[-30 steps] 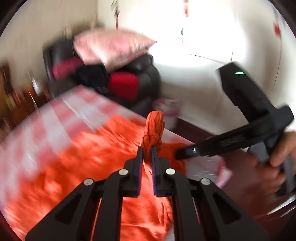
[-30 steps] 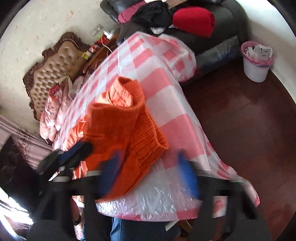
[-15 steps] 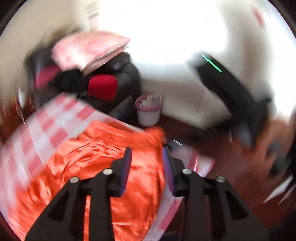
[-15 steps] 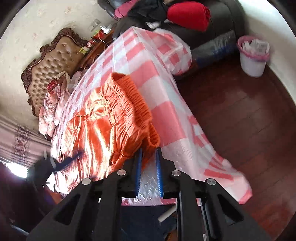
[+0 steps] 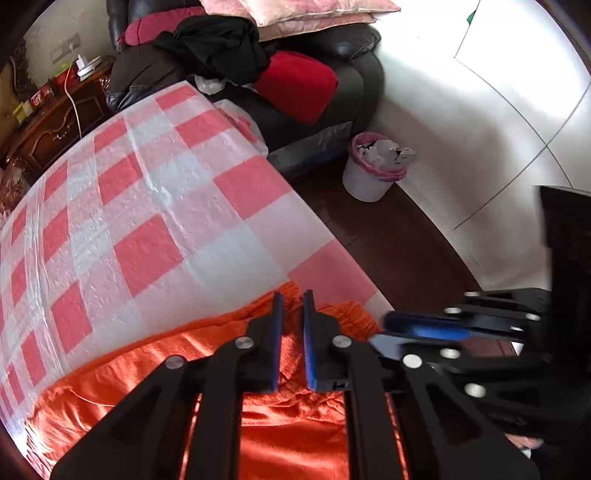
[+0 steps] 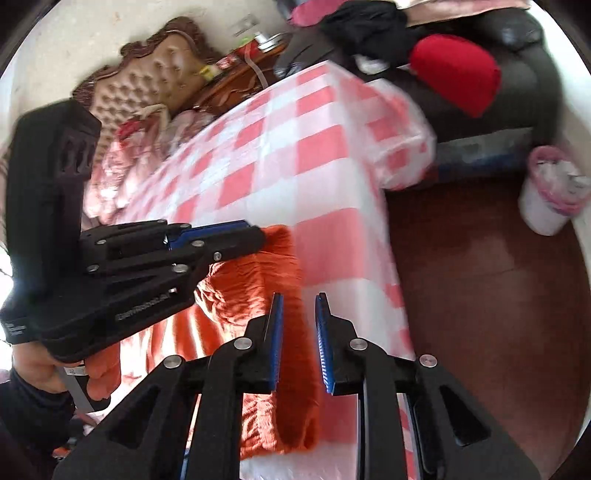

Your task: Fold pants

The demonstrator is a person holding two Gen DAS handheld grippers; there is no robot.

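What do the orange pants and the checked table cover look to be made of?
The orange pants look like a thin satin-type fabric: glossy highlights and fine creases, with a duller gathered elastic waistband. The checked table cover looks like thin plastic sheeting: semi-translucent, crinkled, with a wet-looking sheen. Neither can be confirmed by look alone.

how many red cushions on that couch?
2. A bright red cushion on the seat beside the black clothes, and a darker red cushion behind them. More may be hidden.

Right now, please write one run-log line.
task: fold pants | left claw: just closed on pants | right claw: open over pants edge
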